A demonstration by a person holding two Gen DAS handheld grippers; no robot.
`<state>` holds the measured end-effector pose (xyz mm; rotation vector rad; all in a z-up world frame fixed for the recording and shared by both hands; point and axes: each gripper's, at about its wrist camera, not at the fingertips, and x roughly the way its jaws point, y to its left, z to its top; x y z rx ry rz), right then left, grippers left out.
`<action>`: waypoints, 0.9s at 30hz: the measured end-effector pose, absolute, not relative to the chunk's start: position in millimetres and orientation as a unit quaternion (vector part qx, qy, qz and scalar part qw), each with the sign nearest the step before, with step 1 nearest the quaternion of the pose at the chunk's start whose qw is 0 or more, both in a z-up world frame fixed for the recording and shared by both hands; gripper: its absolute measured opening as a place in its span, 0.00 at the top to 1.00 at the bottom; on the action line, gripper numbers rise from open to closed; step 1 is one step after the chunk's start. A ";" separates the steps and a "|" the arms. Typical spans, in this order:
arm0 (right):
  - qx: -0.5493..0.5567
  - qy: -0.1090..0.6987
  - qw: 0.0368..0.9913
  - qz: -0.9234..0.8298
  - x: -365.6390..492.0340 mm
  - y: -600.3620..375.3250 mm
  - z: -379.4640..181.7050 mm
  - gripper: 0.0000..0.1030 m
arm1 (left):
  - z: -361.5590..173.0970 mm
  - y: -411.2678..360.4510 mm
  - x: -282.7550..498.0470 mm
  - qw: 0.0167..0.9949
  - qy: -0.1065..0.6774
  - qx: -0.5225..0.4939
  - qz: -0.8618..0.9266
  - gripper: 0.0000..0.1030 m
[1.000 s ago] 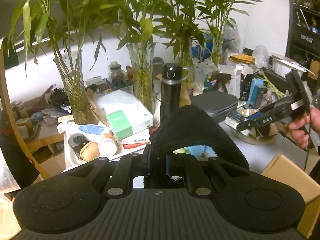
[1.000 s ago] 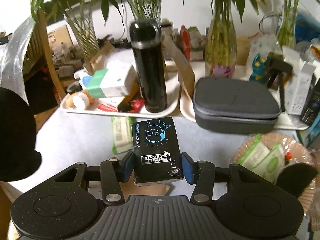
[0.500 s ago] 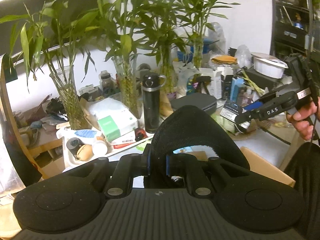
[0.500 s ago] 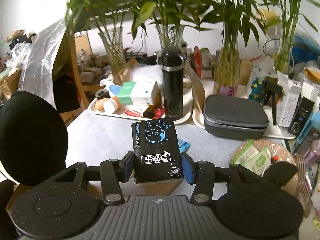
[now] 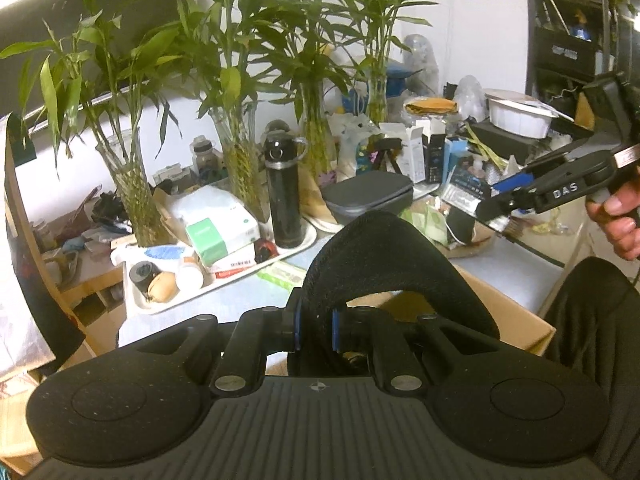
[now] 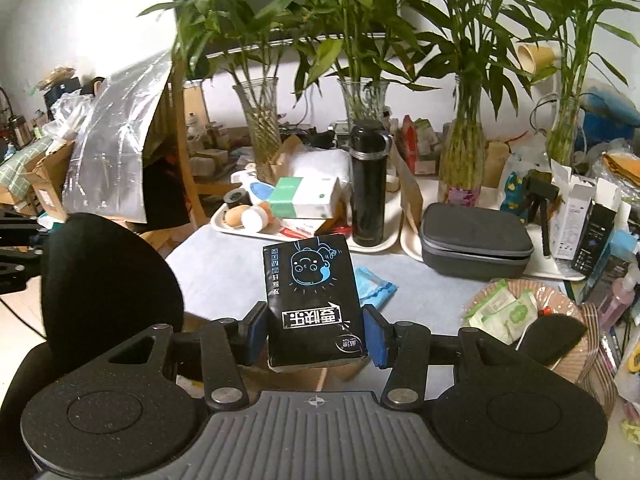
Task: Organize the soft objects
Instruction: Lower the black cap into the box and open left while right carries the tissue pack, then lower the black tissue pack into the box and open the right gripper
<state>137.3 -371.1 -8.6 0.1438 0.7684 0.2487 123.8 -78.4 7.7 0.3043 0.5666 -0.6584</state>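
1. A cluttered surface (image 6: 224,272) carries vases of bamboo, trays, a grey case (image 6: 476,240) and a black flask (image 6: 368,184).
2. An open cardboard box (image 5: 500,312) sits below the left tool.
3. The left tool (image 5: 315,330) is clamped narrow on a black fabric pad (image 5: 384,256), held above the box.
4. The right tool (image 6: 316,330) grips a black tissue pack (image 6: 312,300) above the surface.

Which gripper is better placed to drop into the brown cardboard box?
Probably left. Left gripper, shut on the black crescent fabric pad, hangs over the brown cardboard box. Right gripper, clamping the black tissue pack, looks farther off.
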 end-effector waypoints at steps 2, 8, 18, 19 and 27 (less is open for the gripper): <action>0.070 0.372 0.917 0.123 131.6 -368.9 -7.3 0.49 | 5.3 -77.4 122.5 0.895 0.288 0.142 -0.311 0.87; 0.072 0.371 0.917 0.129 117.4 -366.1 -5.0 0.49 | -0.6 -69.8 132.3 0.873 0.384 0.078 -0.292 0.87; 0.076 0.377 0.913 0.137 104.8 -361.8 -5.4 0.49 | -41.4 -34.4 183.6 0.764 0.597 -0.118 -0.212 0.83; 0.077 0.377 0.913 0.138 103.6 -361.4 -5.6 0.49 | -46.7 -31.5 187.8 0.758 0.608 -0.123 -0.203 0.82; 0.084 0.381 0.909 0.146 91.3 -354.9 -9.0 0.49 | -47.4 -34.0 168.2 0.800 0.557 -0.093 -0.203 0.24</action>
